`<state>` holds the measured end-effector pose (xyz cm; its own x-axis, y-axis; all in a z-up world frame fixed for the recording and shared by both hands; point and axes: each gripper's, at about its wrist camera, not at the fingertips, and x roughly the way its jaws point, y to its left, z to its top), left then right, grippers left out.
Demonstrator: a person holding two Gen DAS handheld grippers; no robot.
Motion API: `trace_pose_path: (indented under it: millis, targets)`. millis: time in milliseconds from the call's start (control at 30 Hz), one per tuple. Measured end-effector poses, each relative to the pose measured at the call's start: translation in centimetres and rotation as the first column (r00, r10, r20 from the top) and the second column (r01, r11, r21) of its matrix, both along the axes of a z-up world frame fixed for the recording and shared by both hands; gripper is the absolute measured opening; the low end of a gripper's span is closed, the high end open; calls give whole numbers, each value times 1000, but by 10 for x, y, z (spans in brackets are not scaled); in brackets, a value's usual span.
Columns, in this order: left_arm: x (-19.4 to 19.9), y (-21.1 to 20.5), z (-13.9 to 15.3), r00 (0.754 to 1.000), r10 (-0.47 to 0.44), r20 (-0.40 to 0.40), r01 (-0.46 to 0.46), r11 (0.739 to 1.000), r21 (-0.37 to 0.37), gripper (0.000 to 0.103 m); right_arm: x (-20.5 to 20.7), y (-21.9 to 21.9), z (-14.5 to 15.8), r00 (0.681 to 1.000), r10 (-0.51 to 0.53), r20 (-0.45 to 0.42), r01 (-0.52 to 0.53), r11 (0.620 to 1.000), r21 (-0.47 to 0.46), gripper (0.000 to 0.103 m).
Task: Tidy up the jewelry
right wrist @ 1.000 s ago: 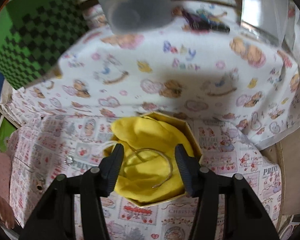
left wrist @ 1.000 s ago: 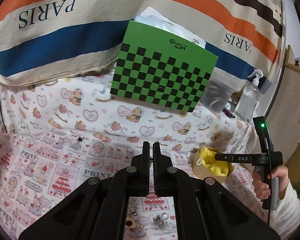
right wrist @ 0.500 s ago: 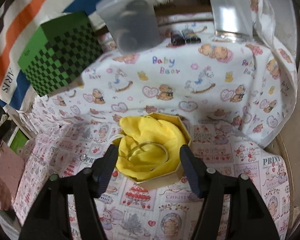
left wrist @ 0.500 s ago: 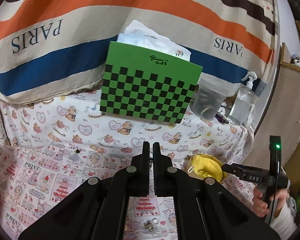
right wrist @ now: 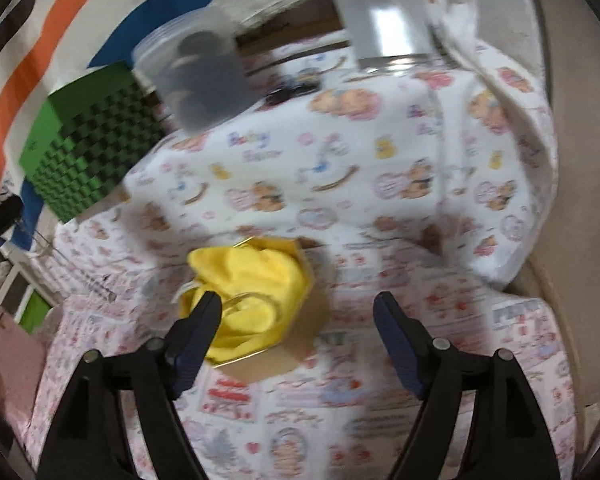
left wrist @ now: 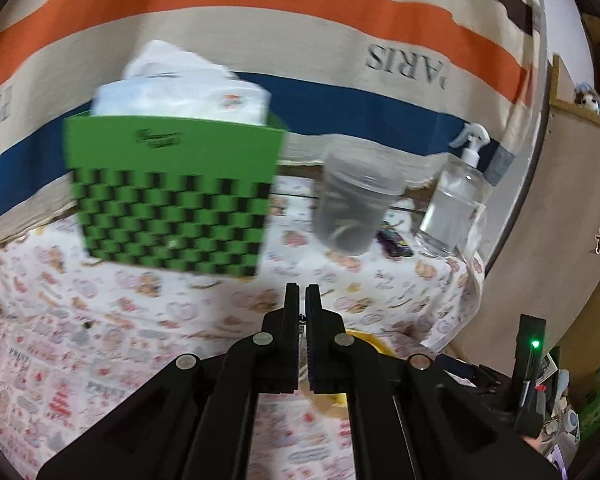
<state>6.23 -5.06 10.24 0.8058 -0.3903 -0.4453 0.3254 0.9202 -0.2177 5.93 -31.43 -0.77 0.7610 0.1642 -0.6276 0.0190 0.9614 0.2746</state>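
Bangle (right wrist: 249, 301) half-hidden behind spread right hand-held gripper (right wrist: 296, 308); left hand-held gripper (left wrist: 302, 300) closed, contents unclear.

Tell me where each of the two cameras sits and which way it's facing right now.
Left wrist: on the left gripper, facing the green checkered box; fingers nearly closed.
Right wrist: on the right gripper, angled down at the yellow cloth in its box; fingers wide apart.
Shared: green box, clear jar, spray bottle, yellow cloth.

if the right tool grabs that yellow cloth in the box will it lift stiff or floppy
Probably floppy: the yellow cloth lies crumpled in soft folds. It looks light, so it should lift easily. The thin bangle resting on it may slide off.
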Motion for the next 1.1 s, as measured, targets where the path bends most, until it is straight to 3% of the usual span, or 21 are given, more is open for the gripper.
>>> trace_pose_path:
  millis: [367,633,767,967,1100]
  targets:
    - [19,-77,-11,997,-76,-23,77,995,64,2,-2,-31,4,997,-77,-1,77,995,63,85]
    - [37,-98,-39,986,-125,-108,130,991,42,4,-2,-41,5,993,-115,-7,115,992,48,87]
    - [34,-96,-44,991,-83,-101,91,993,76,41,-2,-41,6,993,-118,-5,118,992,44,87]
    - [21,-74,-44,998,-13,-53,18,994,107,67,-6,-34,12,994,-109,19,108,994,22,90]
    - [-1,-53,-44,998,54,44,-60,987,146,91,-10,-24,17,995,-91,46,92,996,-19,92]
